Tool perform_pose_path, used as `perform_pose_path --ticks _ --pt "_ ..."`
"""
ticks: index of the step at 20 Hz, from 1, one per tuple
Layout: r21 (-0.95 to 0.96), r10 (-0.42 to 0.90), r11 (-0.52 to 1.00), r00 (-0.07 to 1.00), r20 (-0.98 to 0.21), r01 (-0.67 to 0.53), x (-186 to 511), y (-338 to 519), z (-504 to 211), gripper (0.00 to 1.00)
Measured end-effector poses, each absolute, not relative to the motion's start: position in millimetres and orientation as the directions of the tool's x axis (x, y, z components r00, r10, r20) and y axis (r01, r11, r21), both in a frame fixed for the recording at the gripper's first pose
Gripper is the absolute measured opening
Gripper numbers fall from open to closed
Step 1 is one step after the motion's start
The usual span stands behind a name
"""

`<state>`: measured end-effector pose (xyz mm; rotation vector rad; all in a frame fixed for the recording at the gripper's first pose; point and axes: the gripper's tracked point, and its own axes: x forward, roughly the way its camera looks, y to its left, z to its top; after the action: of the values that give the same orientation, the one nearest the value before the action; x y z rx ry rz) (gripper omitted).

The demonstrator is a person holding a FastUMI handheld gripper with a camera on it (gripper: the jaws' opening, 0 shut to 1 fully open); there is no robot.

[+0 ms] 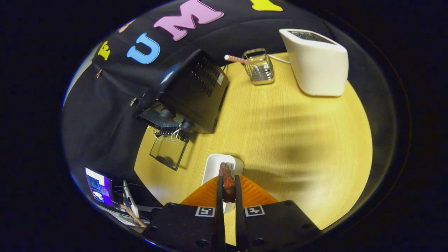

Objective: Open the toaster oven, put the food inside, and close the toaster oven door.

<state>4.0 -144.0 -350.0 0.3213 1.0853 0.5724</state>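
Fingers: the gripper is clamped on the food, both fingers pressing its sides, the jaws nearly together with only the piece between them.
Table: a pale wooden top runs under everything, with soft shadows across its middle.
Oven: the black toaster oven sits well ahead and to the left, by the cloth wall, vented side facing us, two knobs on the front.
Oven door: the glass door is folded down and open, lying low over the table in front of the oven.
Rack: a wire rack shows at the oven mouth, just above the door.
White box: a white appliance stands far across the table to the right, a cord trailing from it toward the holder.
Holder: a small wire basket stands beside the white appliance, a striped stick poking out to the left.
Plate: a white plate lies just ahead of the fingers, partly under the food.
Food: a dark reddish-brown strip, held upright between the fingers over the plate, well apart from the oven.
Screen: a lit screen glows off the table's near-left edge.
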Motion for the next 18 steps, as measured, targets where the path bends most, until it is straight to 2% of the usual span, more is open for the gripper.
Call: perform_pose_path --ticks 5,11,18 --pt "0.491 0.58 0.814 0.493 -0.648 -0.311 -9.8 -107.8 -279.3 0.16" --pt "0.448 0.575 0.816 0.59 -0.567 -0.365 -46.3 -22.4 -213.3 0.16" --pt "0.489 0.584 0.802 0.62 -0.523 -0.343 -52.1 93.3 -218.2 0.16"
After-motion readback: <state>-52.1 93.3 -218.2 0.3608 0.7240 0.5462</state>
